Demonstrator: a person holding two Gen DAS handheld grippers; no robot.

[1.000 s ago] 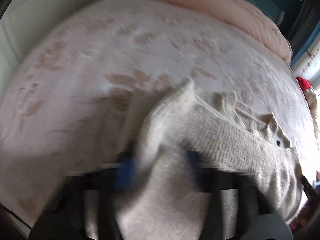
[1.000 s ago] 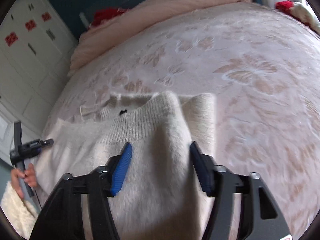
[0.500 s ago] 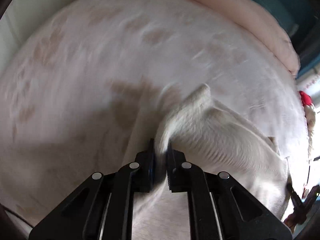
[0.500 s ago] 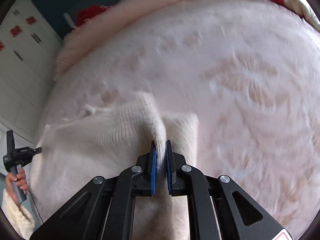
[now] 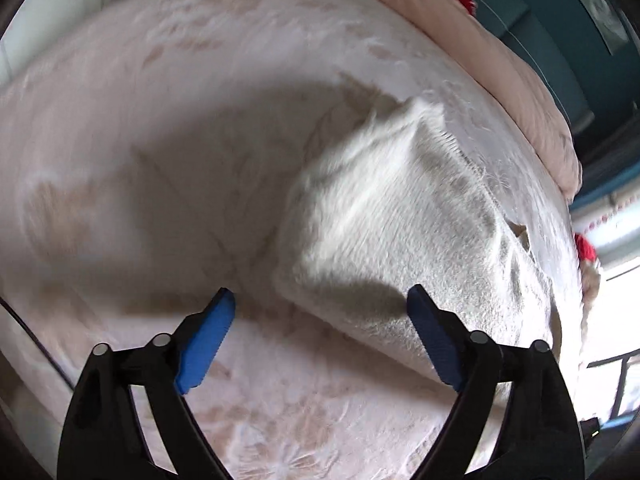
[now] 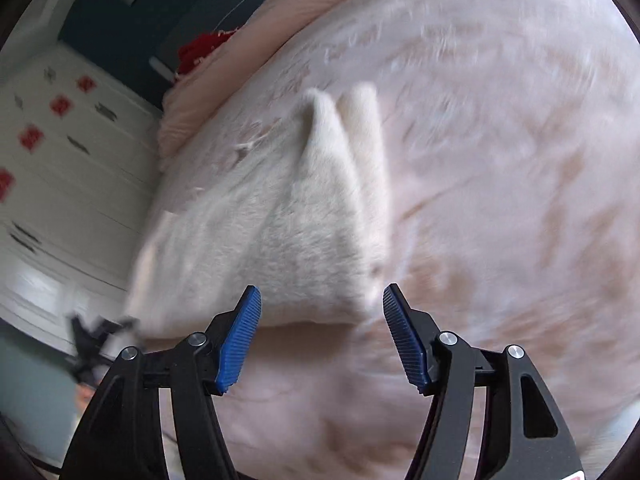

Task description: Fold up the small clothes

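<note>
A fuzzy cream knit sweater (image 5: 392, 220) lies folded over on the pink flowered bedspread (image 5: 140, 140). In the left wrist view its folded near edge runs just beyond my left gripper (image 5: 320, 336), which is open and empty. In the right wrist view the sweater (image 6: 280, 232) lies ahead and to the left, its folded edge just past my right gripper (image 6: 320, 336), which is open and empty. Both views are motion-blurred.
A rolled pink quilt (image 5: 500, 68) lies along the far side of the bed, with something red (image 6: 200, 50) behind it. White cabinets (image 6: 48, 168) stand beyond the bed's left edge. The other gripper (image 6: 92, 340) shows blurred at lower left.
Both grippers were shut on the sweater half a second ago. Both have opened, let it go and pulled back. The sweater now lies folded over on the bed.
</note>
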